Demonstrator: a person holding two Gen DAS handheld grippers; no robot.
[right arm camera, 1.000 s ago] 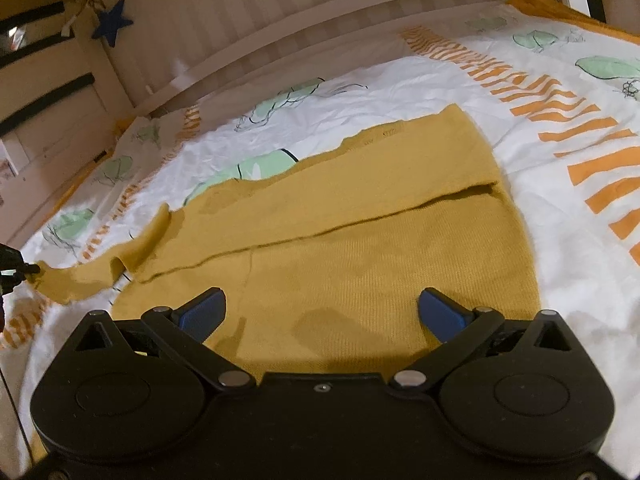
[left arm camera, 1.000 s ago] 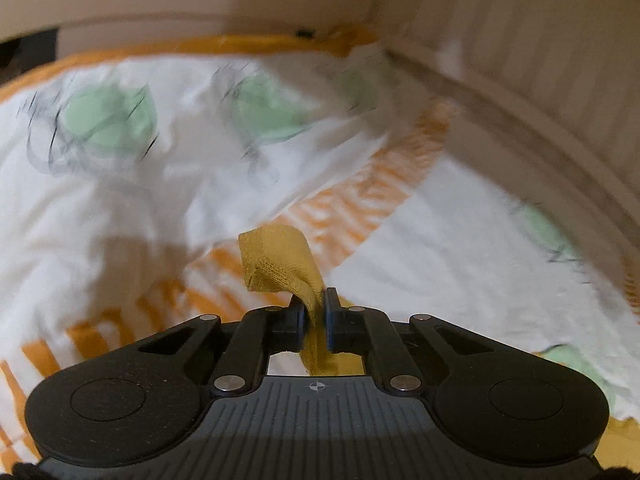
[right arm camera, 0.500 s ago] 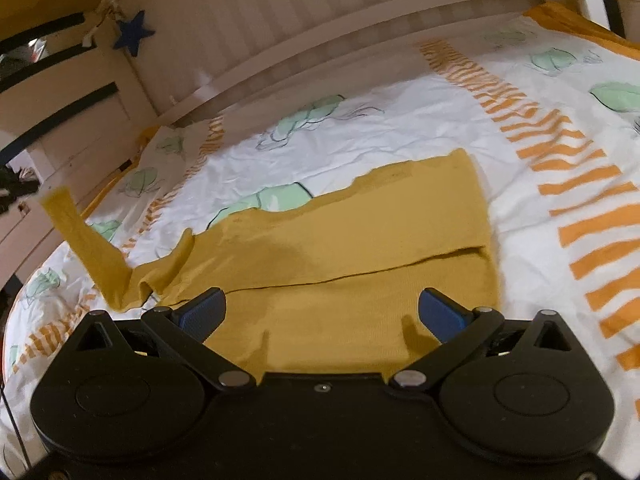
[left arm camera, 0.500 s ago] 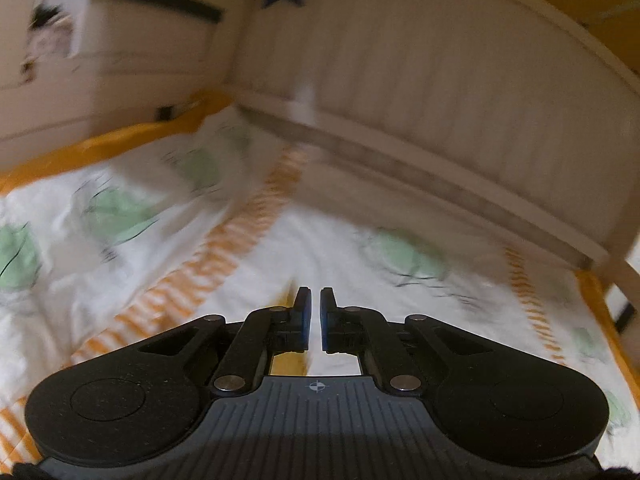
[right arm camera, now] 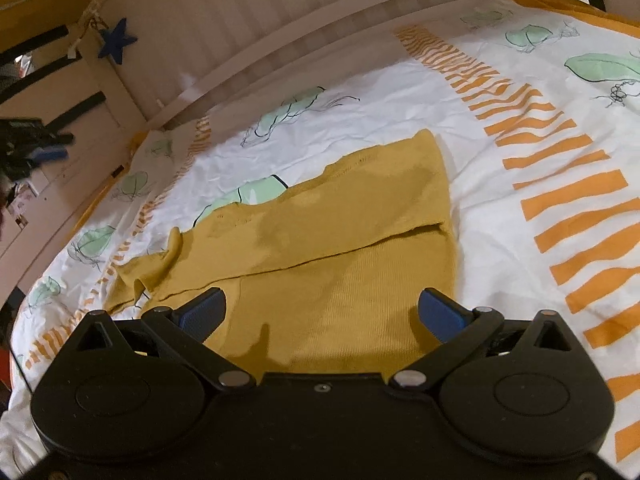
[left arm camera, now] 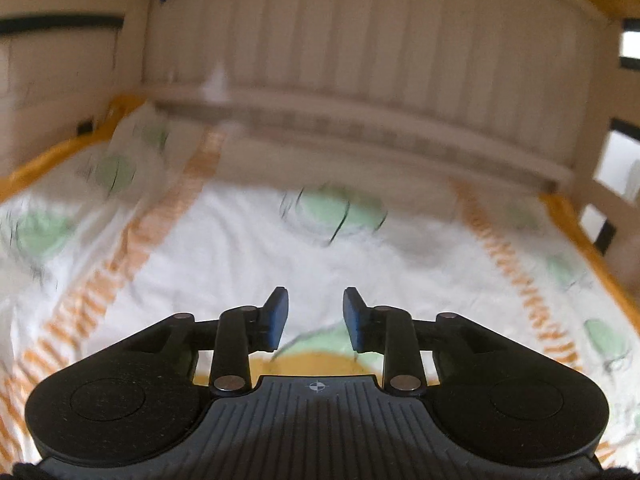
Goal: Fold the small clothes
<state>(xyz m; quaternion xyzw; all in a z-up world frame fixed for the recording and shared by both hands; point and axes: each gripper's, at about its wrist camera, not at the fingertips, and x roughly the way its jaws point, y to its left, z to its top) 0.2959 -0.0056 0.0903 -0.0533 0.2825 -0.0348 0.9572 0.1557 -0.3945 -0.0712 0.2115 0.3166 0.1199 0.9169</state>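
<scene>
Covering the bed, a leaf-and-stripe sheet (right arm camera: 360,136) carries the mustard sweater (right arm camera: 340,240), part-folded, its sleeve (right arm camera: 156,272) lying crumpled at the left. The right gripper (right arm camera: 320,314) hovers over the hem, jaws wide and empty, likely awaiting the next fold. The left gripper (left arm camera: 316,316), whose jaws have just been opening with nothing between them, seems to have let the sleeve go.

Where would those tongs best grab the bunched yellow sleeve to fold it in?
Probably at the sleeve end, where it lies crumpled on the bedsheet at the sweater's left. Its raised folds give the pads an edge to pinch. Come from the left side with the open left tongs, whose jaws have just been opening, empty.
</scene>
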